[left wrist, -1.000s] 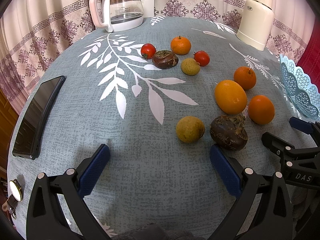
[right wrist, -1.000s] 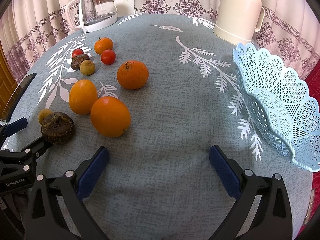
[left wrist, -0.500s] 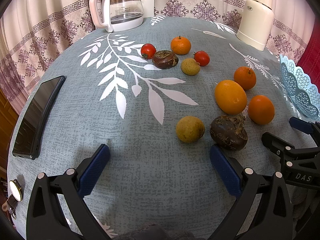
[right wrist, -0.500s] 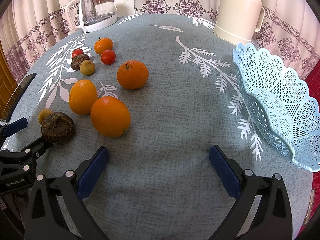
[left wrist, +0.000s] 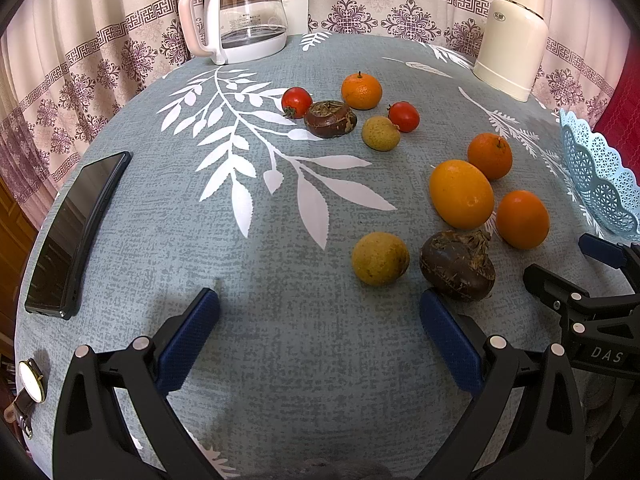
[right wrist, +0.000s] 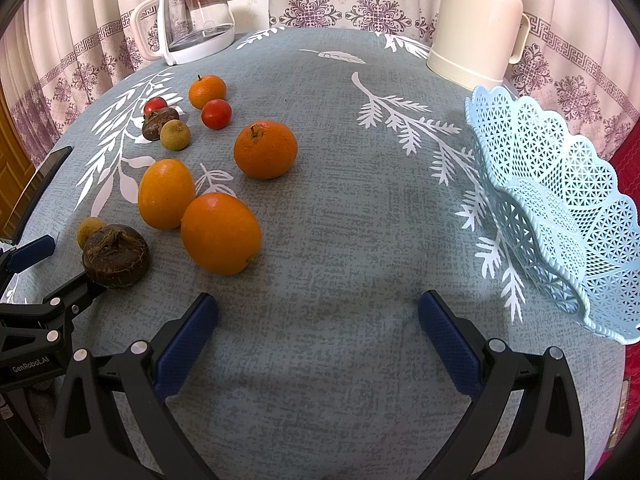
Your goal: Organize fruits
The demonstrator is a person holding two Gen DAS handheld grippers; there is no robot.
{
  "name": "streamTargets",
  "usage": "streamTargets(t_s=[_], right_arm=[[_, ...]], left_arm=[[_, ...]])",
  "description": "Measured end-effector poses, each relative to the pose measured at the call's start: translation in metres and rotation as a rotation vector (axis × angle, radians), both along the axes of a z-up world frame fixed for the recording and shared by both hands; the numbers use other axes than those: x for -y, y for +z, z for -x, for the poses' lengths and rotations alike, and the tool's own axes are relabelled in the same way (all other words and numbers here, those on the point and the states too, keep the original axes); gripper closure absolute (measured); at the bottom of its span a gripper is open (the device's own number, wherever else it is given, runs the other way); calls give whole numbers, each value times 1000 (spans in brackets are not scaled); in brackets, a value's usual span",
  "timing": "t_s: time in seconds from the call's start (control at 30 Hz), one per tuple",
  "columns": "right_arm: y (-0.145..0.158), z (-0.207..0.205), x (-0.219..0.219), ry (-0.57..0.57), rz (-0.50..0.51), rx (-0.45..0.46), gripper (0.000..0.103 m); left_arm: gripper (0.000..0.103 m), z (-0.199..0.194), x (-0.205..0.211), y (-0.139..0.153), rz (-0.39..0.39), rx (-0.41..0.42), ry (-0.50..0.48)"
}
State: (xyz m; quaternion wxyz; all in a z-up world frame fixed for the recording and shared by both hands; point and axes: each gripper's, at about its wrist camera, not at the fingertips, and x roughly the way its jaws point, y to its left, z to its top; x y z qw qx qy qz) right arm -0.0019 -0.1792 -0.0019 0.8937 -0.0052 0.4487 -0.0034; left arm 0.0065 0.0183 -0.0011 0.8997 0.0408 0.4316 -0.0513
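On the worktop (right wrist: 340,160), with both hand-held grippers, left (left wrist: 320,320) and right (right wrist: 318,316), wide open and empty, the nearest orange (right wrist: 221,233) should be straddled squarely, gripped gently, then carried to the basket (right wrist: 560,208).

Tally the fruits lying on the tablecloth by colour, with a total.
Orange: 4
Red: 2
Dark brown: 2
Yellow-green: 2
Total: 10, none in the blue basket as far as shown.
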Motion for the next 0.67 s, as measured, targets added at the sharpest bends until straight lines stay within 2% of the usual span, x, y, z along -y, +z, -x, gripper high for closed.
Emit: streamTargets(t_s=[0.67], right_arm=[[0, 0, 0, 0, 0, 0, 5]], left_arm=[[2, -1, 2, 1, -6, -2, 1]])
